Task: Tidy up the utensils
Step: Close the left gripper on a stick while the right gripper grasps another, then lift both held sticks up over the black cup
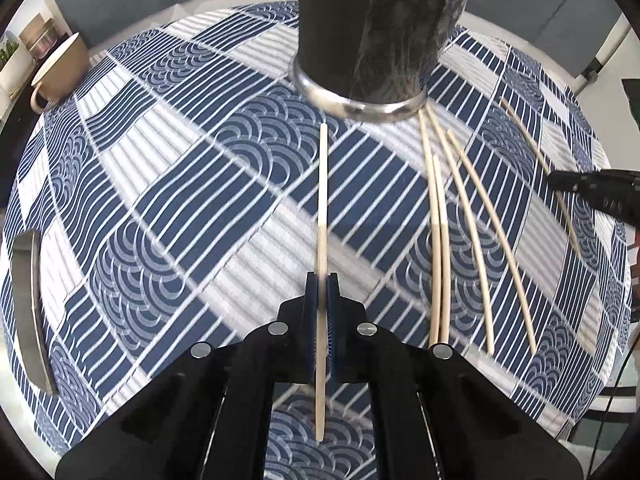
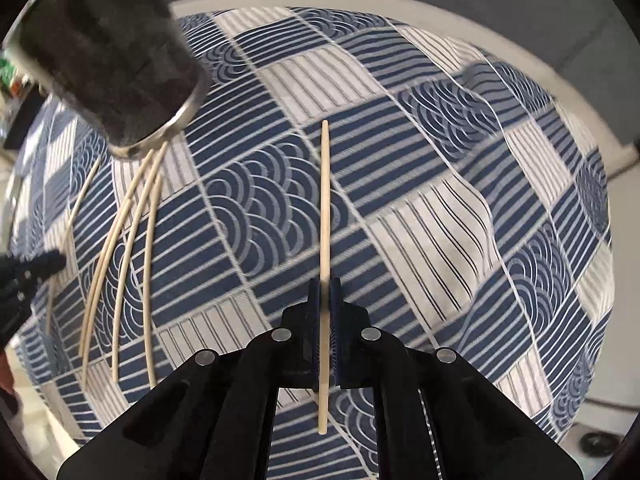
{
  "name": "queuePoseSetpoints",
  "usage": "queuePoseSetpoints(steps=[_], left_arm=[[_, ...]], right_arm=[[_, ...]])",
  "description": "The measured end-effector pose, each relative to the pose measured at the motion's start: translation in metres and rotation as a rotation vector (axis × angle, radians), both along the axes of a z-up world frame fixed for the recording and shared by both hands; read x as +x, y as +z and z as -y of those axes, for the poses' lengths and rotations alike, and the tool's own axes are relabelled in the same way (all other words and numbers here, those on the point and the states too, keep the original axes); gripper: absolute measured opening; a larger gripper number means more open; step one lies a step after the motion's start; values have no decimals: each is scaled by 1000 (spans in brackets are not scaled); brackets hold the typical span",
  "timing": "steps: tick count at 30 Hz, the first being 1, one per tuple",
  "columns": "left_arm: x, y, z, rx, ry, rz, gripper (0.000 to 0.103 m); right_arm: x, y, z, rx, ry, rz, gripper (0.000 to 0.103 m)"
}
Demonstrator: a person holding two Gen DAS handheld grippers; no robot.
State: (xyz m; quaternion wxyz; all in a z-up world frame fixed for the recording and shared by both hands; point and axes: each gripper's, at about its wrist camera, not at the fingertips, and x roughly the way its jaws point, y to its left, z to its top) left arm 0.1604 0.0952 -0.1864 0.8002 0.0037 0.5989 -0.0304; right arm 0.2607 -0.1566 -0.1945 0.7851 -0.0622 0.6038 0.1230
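Both tongs are clamped tight, each on one chopstick: the left gripper (image 1: 322, 280) pinches its chopstick (image 1: 322, 184), the right gripper (image 2: 326, 286) pinches another chopstick (image 2: 326, 200). Loose chopsticks (image 1: 460, 220) lie on the blue patterned tablecloth (image 1: 180, 200) around 3 o'clock, fanning out from the dark holder (image 1: 372, 40) at 12.

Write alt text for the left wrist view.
The left hand-held gripper is shut on one pale chopstick above a blue-and-white patterned tablecloth. A tall dark holder with a metal rim stands ahead, and four loose chopsticks lie to the right of it.
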Motion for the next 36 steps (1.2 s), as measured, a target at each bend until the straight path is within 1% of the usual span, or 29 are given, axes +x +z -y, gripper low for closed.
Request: queuePoseSetpoints(steps=[2, 6, 9, 11, 14, 17, 21, 24, 26, 29, 33, 36], left_arm=[[-5, 0, -6, -3, 13, -11, 5], [-16, 3, -25, -8, 75, -25, 5], [-22, 10, -41, -3, 125, -16, 5], [-24, 15, -51, -2, 150, -12, 5], [-27, 32, -66, -3, 181, 17, 5], [-28, 52, -71, 41, 192, 77, 5], [-28, 83, -81, 37, 207, 132, 5], [-21, 105, -76, 34, 203, 179, 5], [-13, 117, -72, 44, 196, 202, 5], [-1, 138, -67, 35, 187, 246, 5], [11, 168, -61, 23, 167, 303, 5], [20, 183, -55, 12, 150, 336, 5]], right_arm=[[0, 0, 14, 13, -26, -9, 5], [-2, 4, 42, 37, -62, -14, 5], [0, 15, 61, 78, -89, 2, 5], [-2, 23, 65, 99, -103, 16, 5], [-3, 42, 69, 116, -105, 54, 5], [1, 66, 68, 135, -98, 104, 5], [3, 95, 68, 166, -74, 168, 5], [10, 120, 61, 193, -60, 215, 5], [12, 133, 56, 206, -52, 237, 5], [17, 153, 46, 222, -28, 273, 5], [22, 174, 32, 241, 0, 311, 5], [26, 183, 21, 253, 16, 331, 5]])
